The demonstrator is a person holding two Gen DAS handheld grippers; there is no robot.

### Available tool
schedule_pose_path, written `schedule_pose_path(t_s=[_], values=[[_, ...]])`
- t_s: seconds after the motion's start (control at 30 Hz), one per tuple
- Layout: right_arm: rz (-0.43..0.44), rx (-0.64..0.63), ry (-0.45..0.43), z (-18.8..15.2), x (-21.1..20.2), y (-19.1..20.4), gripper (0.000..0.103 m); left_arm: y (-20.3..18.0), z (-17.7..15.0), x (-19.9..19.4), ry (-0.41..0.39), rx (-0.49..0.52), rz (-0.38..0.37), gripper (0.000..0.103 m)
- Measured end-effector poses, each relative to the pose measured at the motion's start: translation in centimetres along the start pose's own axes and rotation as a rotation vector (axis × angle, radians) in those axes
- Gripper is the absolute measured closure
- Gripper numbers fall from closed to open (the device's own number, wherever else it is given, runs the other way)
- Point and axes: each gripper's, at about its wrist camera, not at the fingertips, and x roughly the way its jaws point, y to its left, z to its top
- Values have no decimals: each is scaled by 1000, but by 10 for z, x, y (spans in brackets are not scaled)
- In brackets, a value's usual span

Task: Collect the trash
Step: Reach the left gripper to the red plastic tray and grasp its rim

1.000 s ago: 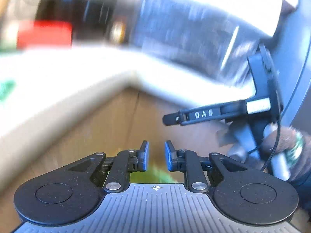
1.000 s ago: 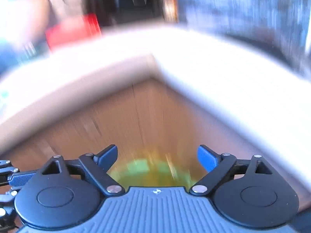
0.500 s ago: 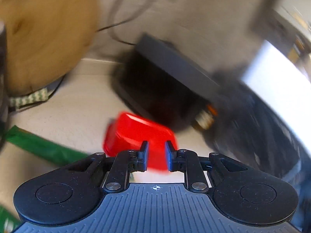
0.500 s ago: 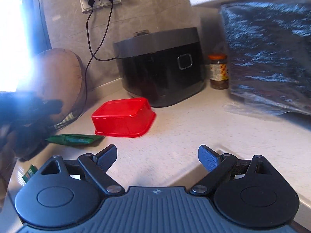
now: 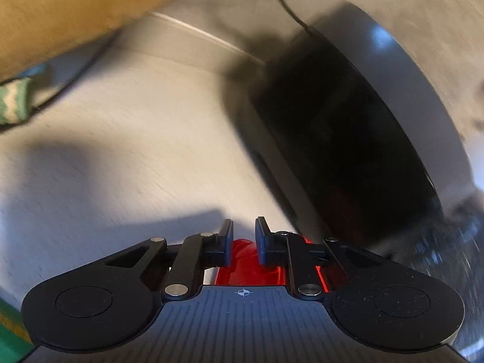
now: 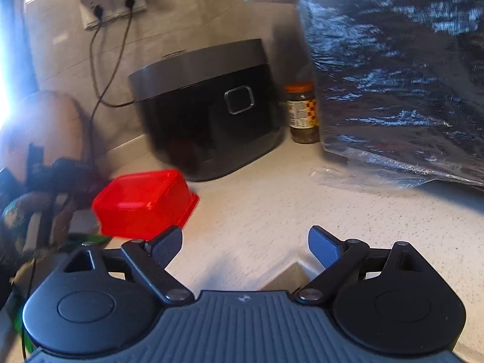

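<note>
One red translucent plastic tub [image 6: 143, 204] lying uncollected on pale speckled counter [image 6: 272, 211] | left tongs [image 5: 243, 240] hovering over it, nearly closed, gripping nothing | right tongs [image 6: 245, 248] gaping wide, empty, tub at 11 o'clock | green wrapper [image 5: 10, 337] also waiting.

A red plastic box [image 6: 143, 202] sits upside down on the pale speckled surface [image 6: 272, 211], near the black cooker [image 6: 208, 115].

Counted on the counter: 1 red container [image 6: 142, 204], 1 black rice cooker [image 6: 208, 121], 1 jar [image 6: 303, 113], 1 big black bag [image 6: 399, 72], 2 plugs in the wall sockets [image 6: 113, 4], 1 round wooden board [image 5: 66, 9].
</note>
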Motion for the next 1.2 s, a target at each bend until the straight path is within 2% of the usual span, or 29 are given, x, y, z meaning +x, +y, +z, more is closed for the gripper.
schedule_pose_path(t_s=[0.1, 0.17, 0.27, 0.37, 0.47, 0.53, 0.57, 0.7, 0.8, 0.83, 0.87, 0.93, 1.0, 1.03, 1.1, 1.2], values=[[43, 37, 9, 4, 17, -3, 12, -7, -20, -12, 108, 8, -138, 86], [68, 60, 25, 4, 29, -1, 12, -17, -38, -22, 168, 54, -176, 86], [92, 75, 20, 0, 40, 5, 12, -28, -53, -31, 155, 112, -123, 86], [119, 97, 9, -2, 46, 8, 12, -24, -55, -28, 115, 40, -83, 85], [151, 96, 4, 5, 60, 15, 12, -19, -55, -13, 143, -66, -98, 86], [154, 84, 29, 10, 76, 22, 12, -20, -55, -3, 147, -77, -109, 86], [169, 84, 50, 12, 85, 24, 7, -23, -54, 2, 151, -74, -121, 89], [151, 110, 53, 15, 92, 34, 4, -28, -53, -4, 118, -108, -126, 93], [215, 155, 64, 13, 90, 33, 4, -40, -45, -25, 68, -97, -168, 93], [245, 172, 65, 12, 89, 31, 4, -43, -41, -35, 57, -98, -202, 91], [283, 190, 76, 11, 88, 29, 5, -49, -39, -43, 55, -94, -249, 85], [395, 241, 107, 10, 90, 26, 10, -70, -40, -49, 114, -46, -328, 85], [479, 280, 116, 9, 88, 26, 12, -99, -51, -49, 163, 38, -329, 85], [488, 272, 100, 9, 83, 28, 12, -112, -57, -47, 190, 73, -329, 85], [443, 219, 56, 9, 69, 31, 12, -133, -64, -45, 202, 117, -332, 85], [318, 109, -10, 7, 45, 32, 12, -141, -59, -55, 133, 167, -276, 85]])
